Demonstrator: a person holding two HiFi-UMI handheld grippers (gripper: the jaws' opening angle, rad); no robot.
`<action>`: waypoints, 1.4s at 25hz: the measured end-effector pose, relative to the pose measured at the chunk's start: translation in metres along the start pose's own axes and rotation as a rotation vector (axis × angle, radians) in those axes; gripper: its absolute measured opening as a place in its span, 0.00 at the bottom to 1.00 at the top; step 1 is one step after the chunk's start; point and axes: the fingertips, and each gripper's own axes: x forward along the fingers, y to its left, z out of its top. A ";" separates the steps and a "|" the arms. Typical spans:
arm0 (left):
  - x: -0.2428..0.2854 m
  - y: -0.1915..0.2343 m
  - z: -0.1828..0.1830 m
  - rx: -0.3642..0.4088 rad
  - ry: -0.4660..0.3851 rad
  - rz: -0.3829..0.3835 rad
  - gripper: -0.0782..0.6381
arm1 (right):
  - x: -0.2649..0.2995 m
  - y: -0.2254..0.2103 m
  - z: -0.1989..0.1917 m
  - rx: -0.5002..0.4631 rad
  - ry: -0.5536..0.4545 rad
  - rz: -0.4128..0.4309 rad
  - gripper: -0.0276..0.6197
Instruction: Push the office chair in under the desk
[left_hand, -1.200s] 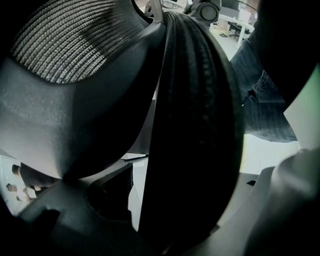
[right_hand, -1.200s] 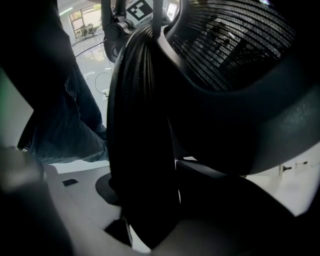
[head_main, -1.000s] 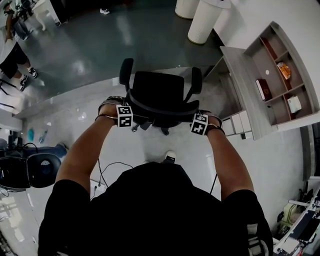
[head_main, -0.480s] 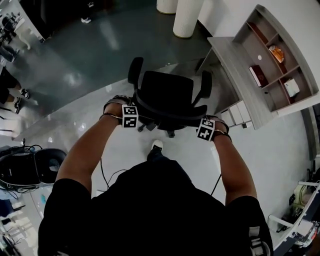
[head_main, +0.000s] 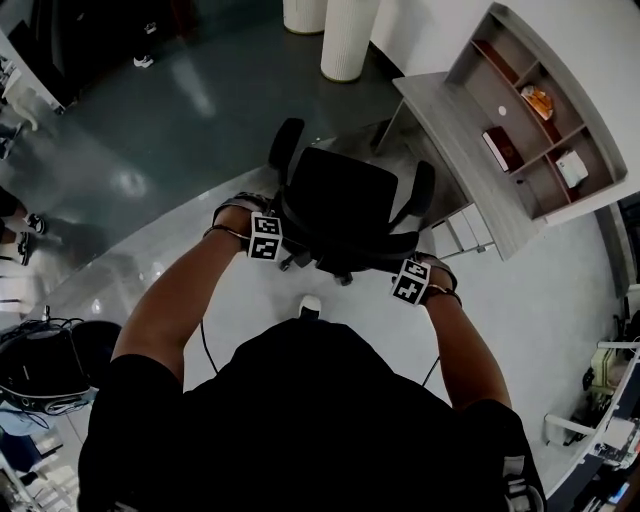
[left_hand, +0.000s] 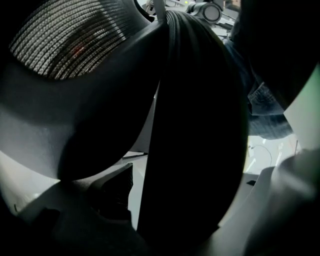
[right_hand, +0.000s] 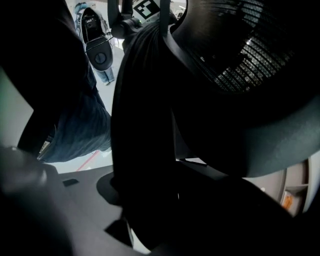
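Observation:
A black office chair stands on the pale floor left of the grey desk, seat facing away from me, its right armrest near the desk's edge. My left gripper straddles the left end of the backrest; in the left gripper view thin gaps show between the rim and both jaws. At the right end is my right gripper. Its jaws have just been closing, and in the right gripper view the dark backrest rim fills the space between them.
The desk carries a shelf unit holding small items, with white drawers below. Two white columns stand beyond the chair. Another black chair sits at the lower left, cables lie on the floor, equipment at the lower right.
The chair and both grippers have swung clockwise and shifted right, closer to the desk. The person has stepped forward with them.

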 end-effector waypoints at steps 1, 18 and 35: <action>0.001 0.006 -0.001 0.016 -0.003 -0.006 0.60 | 0.000 0.000 0.002 0.014 0.001 0.000 0.38; 0.016 0.088 -0.018 0.254 -0.063 -0.022 0.60 | -0.007 -0.003 0.034 0.241 0.034 -0.020 0.35; 0.044 0.181 -0.039 0.528 -0.143 -0.021 0.60 | 0.001 -0.016 0.100 0.522 0.075 -0.051 0.35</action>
